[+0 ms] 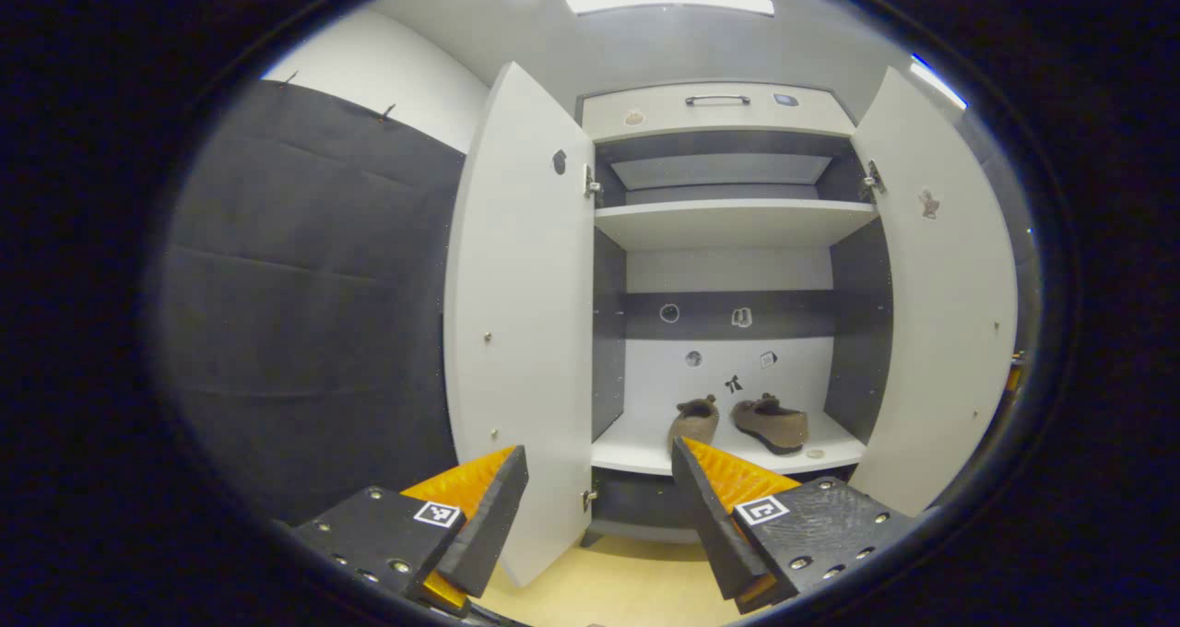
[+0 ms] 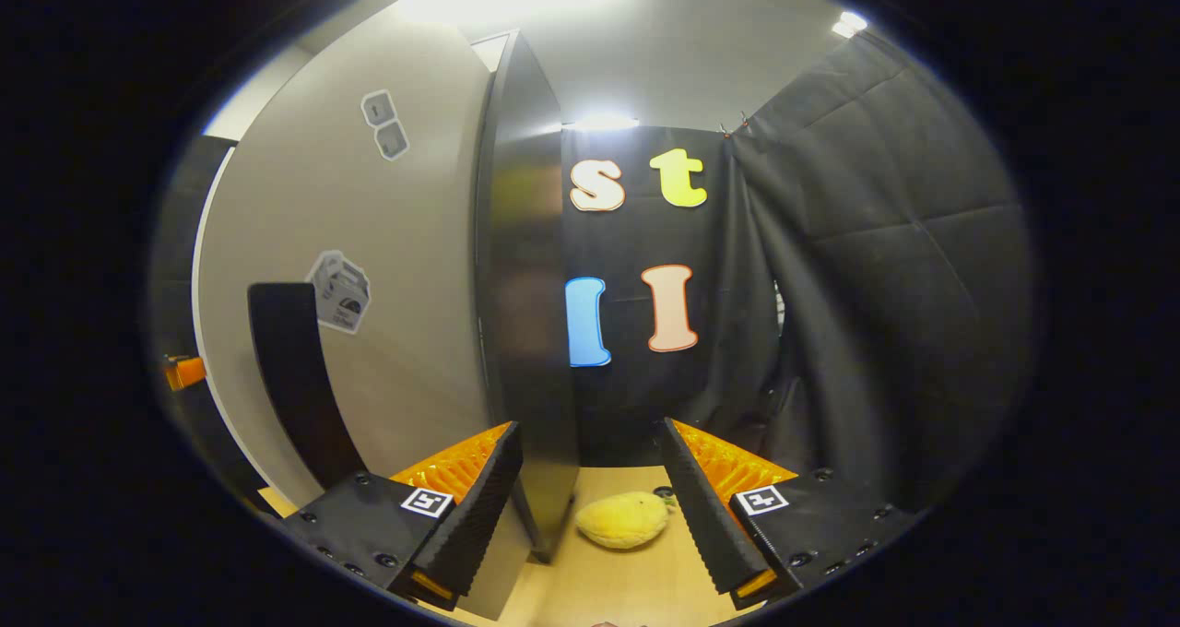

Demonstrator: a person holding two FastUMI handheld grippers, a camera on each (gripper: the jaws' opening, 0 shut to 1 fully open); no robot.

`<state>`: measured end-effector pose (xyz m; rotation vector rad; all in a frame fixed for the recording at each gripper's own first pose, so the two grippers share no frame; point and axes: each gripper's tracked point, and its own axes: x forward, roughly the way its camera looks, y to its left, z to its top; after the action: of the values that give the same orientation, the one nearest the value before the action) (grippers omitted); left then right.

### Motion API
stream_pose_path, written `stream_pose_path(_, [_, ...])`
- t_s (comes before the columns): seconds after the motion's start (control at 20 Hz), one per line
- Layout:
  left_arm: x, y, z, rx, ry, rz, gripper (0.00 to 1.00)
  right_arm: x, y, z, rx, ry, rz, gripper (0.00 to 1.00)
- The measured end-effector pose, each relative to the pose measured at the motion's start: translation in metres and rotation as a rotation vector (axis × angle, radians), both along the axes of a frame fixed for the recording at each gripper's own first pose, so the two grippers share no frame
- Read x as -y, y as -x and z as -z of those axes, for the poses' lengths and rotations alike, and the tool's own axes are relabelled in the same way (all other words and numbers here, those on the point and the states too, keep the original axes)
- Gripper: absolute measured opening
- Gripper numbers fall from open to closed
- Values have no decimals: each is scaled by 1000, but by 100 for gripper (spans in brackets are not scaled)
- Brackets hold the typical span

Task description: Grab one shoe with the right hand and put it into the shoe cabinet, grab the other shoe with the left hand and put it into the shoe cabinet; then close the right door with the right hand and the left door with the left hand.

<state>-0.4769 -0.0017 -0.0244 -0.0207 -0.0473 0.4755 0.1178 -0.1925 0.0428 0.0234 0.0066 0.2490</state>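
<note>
Two brown shoes, one [image 1: 693, 420] on the left and one [image 1: 772, 422] on the right, rest side by side on the bottom shelf [image 1: 636, 450] of the white shoe cabinet [image 1: 728, 221]. Both doors stand wide apart, the left door [image 1: 521, 313] and the right door [image 1: 945, 304]. My left gripper [image 1: 599, 498] hangs open in front of the cabinet, apart from it, nothing between its fingers. In the right gripper view, my right gripper [image 2: 590, 493] is open just behind the right door's outer face [image 2: 369, 313], with the door's dark edge [image 2: 525, 313] rising between its fingers.
The cabinet has an upper shelf [image 1: 733, 221] and a top drawer with a handle [image 1: 717, 100]. A long dark handle [image 2: 295, 378] runs down the door's outer face. A yellow soft object [image 2: 623, 519] lies on the wooden floor by the door's foot. Black cloth walls flank both sides.
</note>
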Motion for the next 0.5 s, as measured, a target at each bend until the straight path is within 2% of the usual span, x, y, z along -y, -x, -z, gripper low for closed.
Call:
stream_pose_path(0.05, [-1,5,6,-9,3,-11,92,-8,1,-2,-3,-7,-29,92])
stream_pose_path(0.1, [0,10,14,-18,13,-16,91,-13,3,-4,-5,0,-48,95])
stream_pose_path(0.15, [-1,12,19,-29,27,-16,91,-16,3,-5,-5,18,-61,92])
stream_pose_path(0.2, [-1,14,21,-35,34,-19,91,-18,5,-6,-4,44,-70,95])
stream_pose_path(0.35, [-7,10,23,-40,30,-18,91,-16,9,-13,18,66,-47,95])
stream_pose_path(0.4, [-9,4,23,-33,46,-7,99,-18,12,-15,13,48,-53,92])
stream_pose_path(0.45, [-10,-2,20,-18,62,10,99,-27,15,-14,0,24,-80,95])
stream_pose_path(0.5, [-9,-7,16,-2,72,28,91,-29,17,-13,-17,15,-80,99])
